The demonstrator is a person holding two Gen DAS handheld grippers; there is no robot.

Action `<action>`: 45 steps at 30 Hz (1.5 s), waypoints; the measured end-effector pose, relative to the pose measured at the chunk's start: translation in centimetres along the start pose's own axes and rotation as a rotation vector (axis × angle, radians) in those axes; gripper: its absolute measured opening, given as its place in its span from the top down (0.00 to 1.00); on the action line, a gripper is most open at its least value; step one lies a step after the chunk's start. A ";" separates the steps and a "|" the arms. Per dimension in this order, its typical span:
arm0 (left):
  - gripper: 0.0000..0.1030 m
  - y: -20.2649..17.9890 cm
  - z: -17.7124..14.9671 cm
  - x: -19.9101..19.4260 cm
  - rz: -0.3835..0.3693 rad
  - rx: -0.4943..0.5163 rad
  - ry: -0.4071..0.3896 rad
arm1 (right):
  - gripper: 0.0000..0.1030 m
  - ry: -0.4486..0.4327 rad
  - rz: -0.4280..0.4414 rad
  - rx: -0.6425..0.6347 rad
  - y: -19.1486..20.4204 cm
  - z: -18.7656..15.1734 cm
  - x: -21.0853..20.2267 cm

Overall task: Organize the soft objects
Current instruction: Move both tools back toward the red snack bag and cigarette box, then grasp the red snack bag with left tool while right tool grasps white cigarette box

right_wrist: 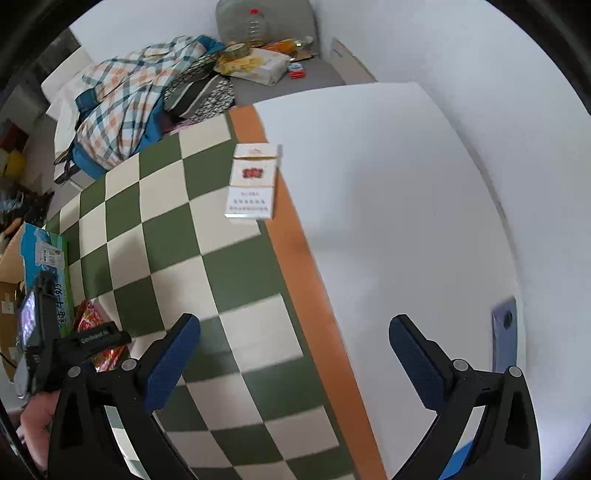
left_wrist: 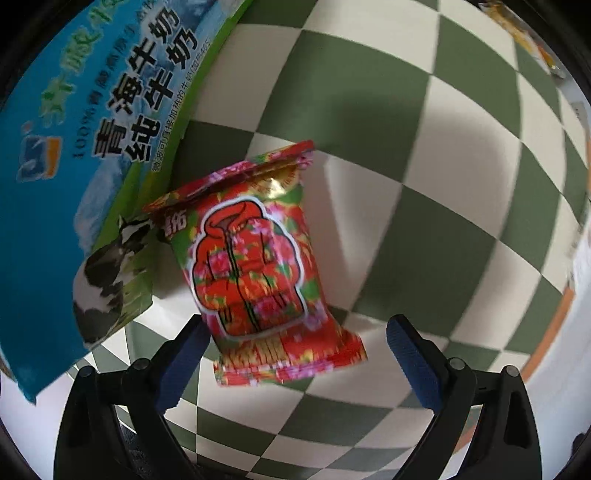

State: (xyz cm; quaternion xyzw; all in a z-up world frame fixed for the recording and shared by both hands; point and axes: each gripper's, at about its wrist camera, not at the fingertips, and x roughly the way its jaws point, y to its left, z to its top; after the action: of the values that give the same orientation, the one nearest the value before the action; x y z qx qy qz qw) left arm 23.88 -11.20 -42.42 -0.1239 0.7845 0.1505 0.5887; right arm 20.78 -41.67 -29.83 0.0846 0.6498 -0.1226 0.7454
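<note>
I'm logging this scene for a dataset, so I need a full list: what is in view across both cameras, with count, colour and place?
snack packet: 1, red with floral jacket print, on the cloth between the open left fingers
milk carton: 1, blue and green, lying left of the snack packet
checkered cloth: 1, green and cream, over the table
cigarette pack: 1, white with red mark, at the cloth's orange border
white board: 1, white, right of the cloth
plaid fabric: 1 heap, blue, orange and white, beyond the table
bottle: 1, clear with red cap, far back
left gripper: 1, black with blue pads, open
right gripper: 1, black with blue pads, open, holding nothing
</note>
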 end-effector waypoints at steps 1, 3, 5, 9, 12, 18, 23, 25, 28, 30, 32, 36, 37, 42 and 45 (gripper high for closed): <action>0.05 -0.1 0.1 0.2 0.003 -0.004 0.003 | 0.00 0.010 0.005 -0.015 0.4 1.0 0.7; 0.05 -0.4 0.4 0.5 -0.002 -0.003 -0.001 | 0.00 0.021 0.019 -0.034 1.0 2.3 1.8; 0.08 -1.0 0.6 0.3 -0.003 0.008 -0.022 | 0.00 0.043 0.031 -0.055 1.8 4.2 3.5; 0.24 -2.8 0.9 -0.5 -0.026 0.072 -0.075 | 0.00 0.107 0.088 -0.049 2.8 7.5 7.3; 0.27 -5.7 1.2 -1.1 -0.014 0.220 -0.119 | 0.00 0.155 0.089 -0.034 3.4 10.2 11.0; 0.27 -8.1 3.0 -1.8 -0.038 0.321 -0.134 | 0.00 0.225 0.091 0.019 3.6 13.6 15.9; 0.27 -6.6 4.7 -2.1 -0.147 0.268 -0.059 | 0.27 0.286 0.097 0.070 4.1 14.2 18.0; 0.27 -5.8 5.2 -2.1 -0.186 0.238 -0.026 | 0.39 0.283 0.052 0.048 4.5 14.1 18.0; 0.27 -5.1 5.6 -2.1 -0.194 0.238 -0.008 | 0.43 0.310 0.047 0.009 4.8 13.5 18.3; 0.27 -5.8 5.6 -2.0 -0.151 0.267 -0.006 | 0.43 0.331 0.039 -0.040 5.6 12.7 18.3; 0.27 -8.3 5.9 -2.0 -0.103 0.294 -0.007 | 0.43 0.333 0.022 -0.075 6.3 12.1 18.3; 0.37 -10.3 5.0 -2.1 0.002 0.378 -0.071 | 0.43 0.341 0.010 -0.088 7.1 12.0 18.5; 0.41 -10.6 4.8 -2.2 0.007 0.385 -0.080 | 0.43 0.350 0.010 -0.090 7.3 12.1 18.6; 0.55 -10.8 3.3 -2.5 -0.003 0.398 -0.100 | 0.42 0.372 0.011 -0.092 7.9 12.5 18.9; 0.57 -9.7 2.8 -3.3 -0.010 0.405 -0.108 | 0.43 0.366 0.012 -0.093 8.1 12.9 18.8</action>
State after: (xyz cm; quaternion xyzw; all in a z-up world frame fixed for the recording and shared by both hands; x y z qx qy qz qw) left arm 30.87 -19.08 -40.86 0.0015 0.7655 -0.0066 0.6434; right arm 37.72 -38.93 -46.93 0.0746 0.7788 -0.0704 0.6188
